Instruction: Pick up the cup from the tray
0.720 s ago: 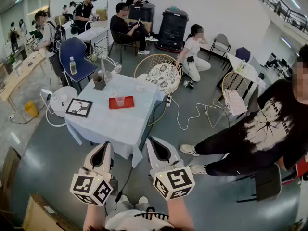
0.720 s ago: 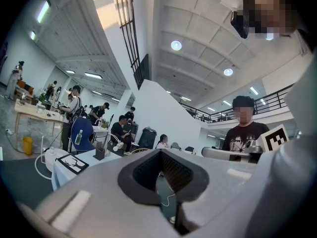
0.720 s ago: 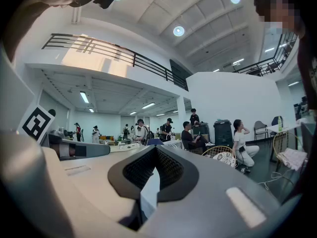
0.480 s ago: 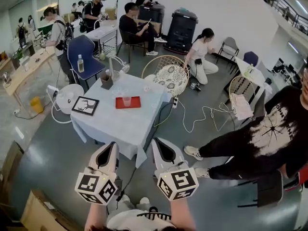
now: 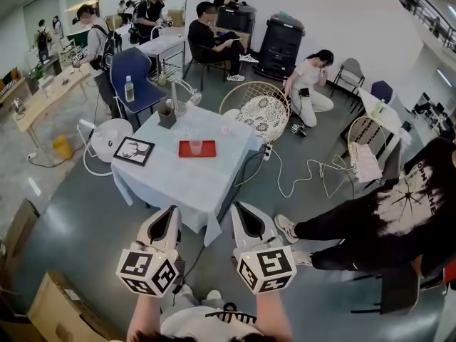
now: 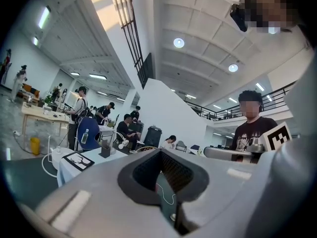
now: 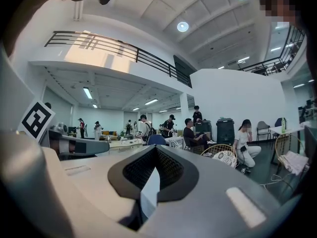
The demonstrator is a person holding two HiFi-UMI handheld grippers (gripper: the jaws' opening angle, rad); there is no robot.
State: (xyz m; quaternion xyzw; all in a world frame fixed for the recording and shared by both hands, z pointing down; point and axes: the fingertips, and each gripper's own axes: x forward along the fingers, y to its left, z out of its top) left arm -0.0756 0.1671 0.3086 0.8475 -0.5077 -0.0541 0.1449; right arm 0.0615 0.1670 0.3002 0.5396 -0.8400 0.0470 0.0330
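Observation:
A clear cup [image 5: 196, 146] with a pinkish tint stands on a red tray [image 5: 206, 150] near the far side of a table with a pale blue cloth [image 5: 185, 180]. Both grippers are held low in front of the person, well short of the table. My left gripper [image 5: 169, 217] and my right gripper [image 5: 240, 214] point toward the table, side by side, each with its jaws together and nothing between them. In the left gripper view the gripper [image 6: 161, 152] shows the table's corner [image 6: 86, 157] far off; the cup is not visible in the right gripper view past the gripper [image 7: 156, 150].
On the table are a framed picture [image 5: 134, 150], a dark holder [image 5: 167, 115] and a desk lamp [image 5: 187, 95]. A blue chair [image 5: 135, 73], a fan [image 5: 114, 134] and a wicker chair [image 5: 256, 109] ring it. White cable [image 5: 299, 173] lies on the floor; a person in black [image 5: 385, 212] crouches at right.
The table and tray have drifted slightly right and up in the head view as the person shifts. Both grippers keep their pose, jaws together.

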